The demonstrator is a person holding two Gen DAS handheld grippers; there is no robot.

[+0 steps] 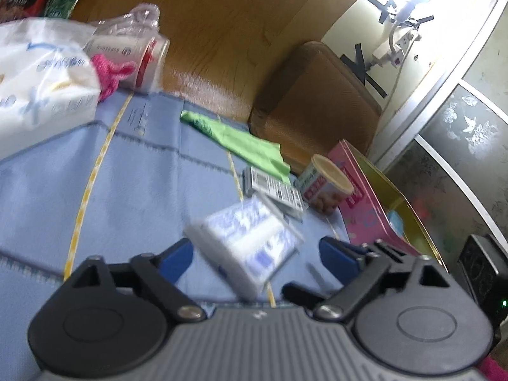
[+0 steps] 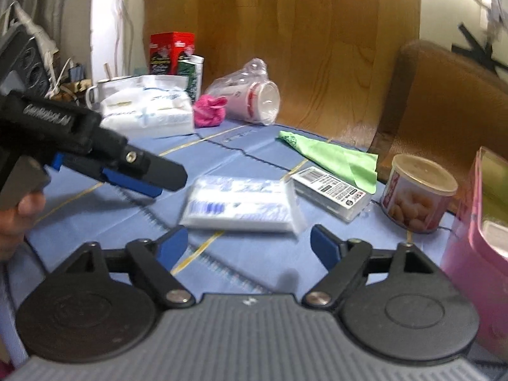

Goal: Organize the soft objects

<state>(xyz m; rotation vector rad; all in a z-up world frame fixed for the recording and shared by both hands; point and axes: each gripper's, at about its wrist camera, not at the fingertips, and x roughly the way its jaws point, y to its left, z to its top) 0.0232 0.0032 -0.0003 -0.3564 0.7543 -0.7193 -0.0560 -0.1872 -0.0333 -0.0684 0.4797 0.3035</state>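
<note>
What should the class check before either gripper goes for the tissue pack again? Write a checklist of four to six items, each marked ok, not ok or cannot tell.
1. Left gripper open: ok, blue pads apart and not pressing on anything.
2. Right gripper open: ok, nothing between its pads.
3. Tissue pack free on the blue cloth: ok in the right view; the left view is blurred.
4. Pack lying flat: cannot tell; it looks tilted in the left view, flat in the right.
5. Room around the pack: ok, barcode box beside it, apart.
6. Green cloth and pink yarn sorted: not ok, both lie loose.
</note>
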